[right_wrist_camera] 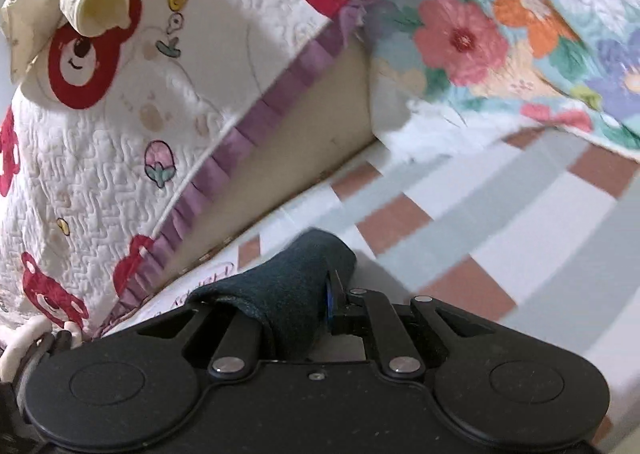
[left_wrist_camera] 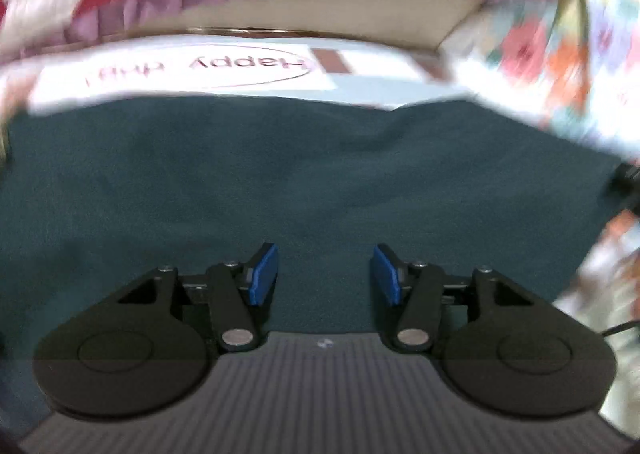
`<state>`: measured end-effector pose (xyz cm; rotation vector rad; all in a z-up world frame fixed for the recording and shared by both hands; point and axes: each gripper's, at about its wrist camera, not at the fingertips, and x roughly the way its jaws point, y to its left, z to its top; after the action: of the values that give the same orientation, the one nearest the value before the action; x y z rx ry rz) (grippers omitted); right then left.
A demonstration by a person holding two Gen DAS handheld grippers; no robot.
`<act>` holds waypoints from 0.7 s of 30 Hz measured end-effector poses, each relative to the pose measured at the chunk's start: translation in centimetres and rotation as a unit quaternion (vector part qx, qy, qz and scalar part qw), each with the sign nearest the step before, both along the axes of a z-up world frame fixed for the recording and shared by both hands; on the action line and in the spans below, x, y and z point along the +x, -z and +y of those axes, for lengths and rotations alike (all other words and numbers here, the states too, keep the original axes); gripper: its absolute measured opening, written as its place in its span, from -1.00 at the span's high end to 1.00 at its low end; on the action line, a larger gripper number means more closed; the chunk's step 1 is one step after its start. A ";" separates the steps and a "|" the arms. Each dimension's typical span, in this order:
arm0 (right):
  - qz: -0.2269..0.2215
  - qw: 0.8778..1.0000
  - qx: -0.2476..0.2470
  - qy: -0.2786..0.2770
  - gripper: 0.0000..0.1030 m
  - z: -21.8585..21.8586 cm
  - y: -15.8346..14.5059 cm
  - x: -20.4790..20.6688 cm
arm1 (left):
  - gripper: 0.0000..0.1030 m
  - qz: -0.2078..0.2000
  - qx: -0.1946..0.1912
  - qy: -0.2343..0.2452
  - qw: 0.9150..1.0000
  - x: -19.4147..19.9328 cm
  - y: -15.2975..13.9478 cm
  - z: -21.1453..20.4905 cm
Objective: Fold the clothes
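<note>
My right claw (right_wrist_camera: 320, 294) was clamped on a bunched fold of the dark teal garment (left_wrist_camera: 304, 173); my left claw (left_wrist_camera: 325, 274) hung apart above it, spread on the checked bedsheet (right_wrist_camera: 500, 213).
</note>
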<state>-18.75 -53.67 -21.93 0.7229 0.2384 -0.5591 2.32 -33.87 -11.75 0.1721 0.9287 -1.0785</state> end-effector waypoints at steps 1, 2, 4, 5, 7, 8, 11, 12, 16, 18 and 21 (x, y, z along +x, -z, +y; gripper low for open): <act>0.001 1.000 0.002 0.001 0.80 -0.1 -0.1 -0.4 | 0.03 -0.038 0.000 0.002 0.999 -1.2 -0.2 -0.1; 0.003 1.000 0.003 0.002 0.80 -0.3 -0.1 -0.7 | 0.04 -0.076 0.001 0.003 0.997 -2.3 -0.3 -0.2; 0.006 1.000 0.007 0.004 0.79 -0.6 -0.2 -1.5 | 0.10 -0.080 0.012 0.013 0.997 -3.5 0.8 -0.8; 0.007 1.000 0.009 0.006 0.79 -0.7 -0.3 -1.8 | 0.10 -0.062 0.021 0.020 0.998 -3.7 1.7 -1.3; 0.014 1.000 -0.008 -0.018 0.75 0.1 -1.5 -0.8 | 0.09 -0.067 0.033 0.031 0.997 -4.3 2.4 -1.9; 0.015 0.999 -0.018 -0.028 0.75 0.7 -2.1 -0.2 | 0.09 -0.071 0.034 0.034 0.996 -4.3 2.5 -2.0; -0.005 0.998 -0.029 -0.061 0.75 2.1 -4.2 1.2 | 0.06 -0.013 0.020 0.024 0.999 -2.5 2.4 -1.3; -0.005 0.997 -0.039 -0.073 0.75 2.7 -5.0 1.9 | 0.06 0.005 0.016 0.019 1.000 -1.8 2.3 -0.9; -0.018 0.992 -0.053 -0.116 0.75 4.9 -7.7 4.4 | 0.05 0.063 0.004 -0.022 0.998 1.9 2.2 3.2; -0.024 0.989 -0.051 -0.135 0.75 6.0 -8.6 5.7 | 0.04 0.091 -0.002 -0.042 0.995 3.8 2.1 5.3; -0.030 0.984 -0.049 -0.168 0.75 7.7 -9.9 8.0 | 0.04 0.134 -0.011 -0.072 0.988 6.6 1.9 8.4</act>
<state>-10.74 -45.95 -12.08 0.5867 0.2681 -0.2249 8.92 -25.50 -13.70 -0.0594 1.1518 -0.9912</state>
